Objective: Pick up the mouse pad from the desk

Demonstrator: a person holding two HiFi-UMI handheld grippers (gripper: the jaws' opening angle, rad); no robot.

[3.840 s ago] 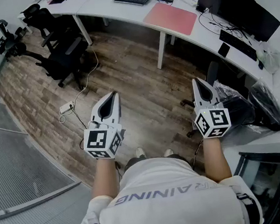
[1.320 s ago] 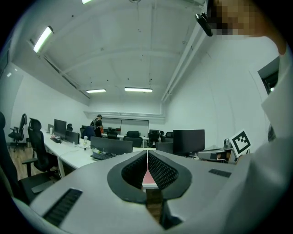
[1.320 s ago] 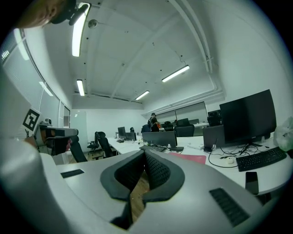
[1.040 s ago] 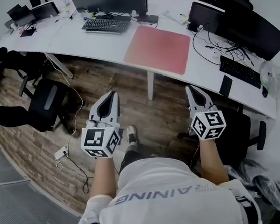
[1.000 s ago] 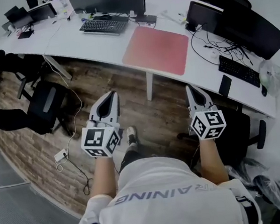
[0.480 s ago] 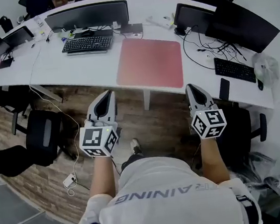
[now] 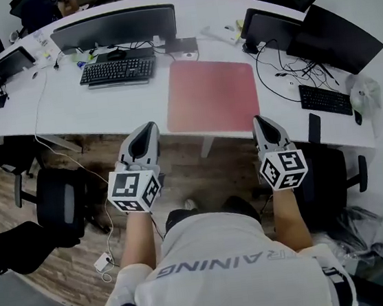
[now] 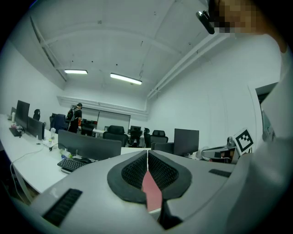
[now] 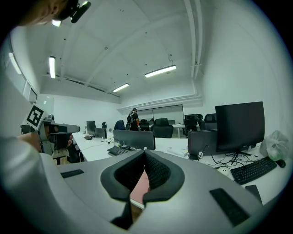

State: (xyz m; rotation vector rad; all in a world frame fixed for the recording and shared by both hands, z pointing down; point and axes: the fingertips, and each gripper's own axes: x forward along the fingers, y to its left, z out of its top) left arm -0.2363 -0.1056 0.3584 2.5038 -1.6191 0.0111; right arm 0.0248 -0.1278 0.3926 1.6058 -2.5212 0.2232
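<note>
Head view places the mouse pad flat on the white desk, slightly right of centre, with its near edge just short of the desk's near edge. Bare desk surface lies along the pad's left side, between it and a black keyboard. Loose black cables run near its far right corner, and a monitor base stands just beyond its far left corner. A second keyboard and a dark phone lie farther right, well apart from the pad. Monitors line the far edge of the desk.

The pad is a large, pinkish-red rectangle with rounded corners and a plain, matte surface.

The left gripper and the right gripper are held side by side with their tips at the desk's near edge, one off each near corner of the pad. Neither touches the pad. In the left gripper view the left gripper's jaws are together with nothing between them; the right gripper view shows the same of the right gripper. Wooden floor and an office chair lie below, on the left.
</note>
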